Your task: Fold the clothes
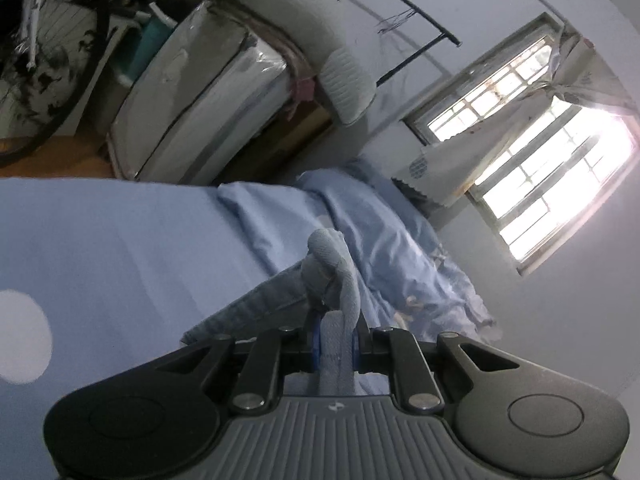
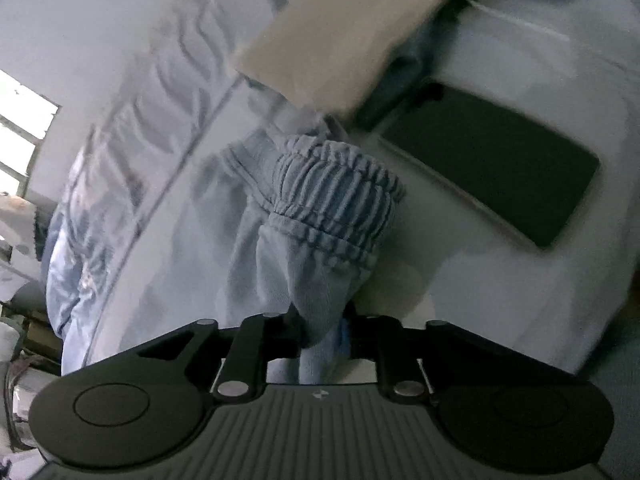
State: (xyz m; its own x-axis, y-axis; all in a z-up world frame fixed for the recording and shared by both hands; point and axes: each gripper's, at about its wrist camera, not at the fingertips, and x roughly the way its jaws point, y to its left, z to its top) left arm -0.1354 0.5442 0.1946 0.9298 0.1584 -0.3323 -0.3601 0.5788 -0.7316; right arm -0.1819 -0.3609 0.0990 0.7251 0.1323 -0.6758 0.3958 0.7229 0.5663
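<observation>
Between the closed fingers of the left gripper [image 1: 336, 338]: a bunched fold of the grey-blue garment [image 1: 334, 276], pinched tight and rising just past the tips above the blue bed sheet [image 1: 100, 240]. Beyond, rumpled blue bedding [image 1: 384, 240], then a bright barred window [image 1: 540, 176] and a wrapped mattress [image 1: 192, 108] beside a bicycle wheel [image 1: 44, 60]. In the right gripper [image 2: 322, 328], likewise clamped, the garment's gathered elastic waistband [image 2: 336, 196] bulging ahead of the tips. Further off, a dark tablet [image 2: 492, 164] and a pale pillow [image 2: 344, 36] on the bed.
</observation>
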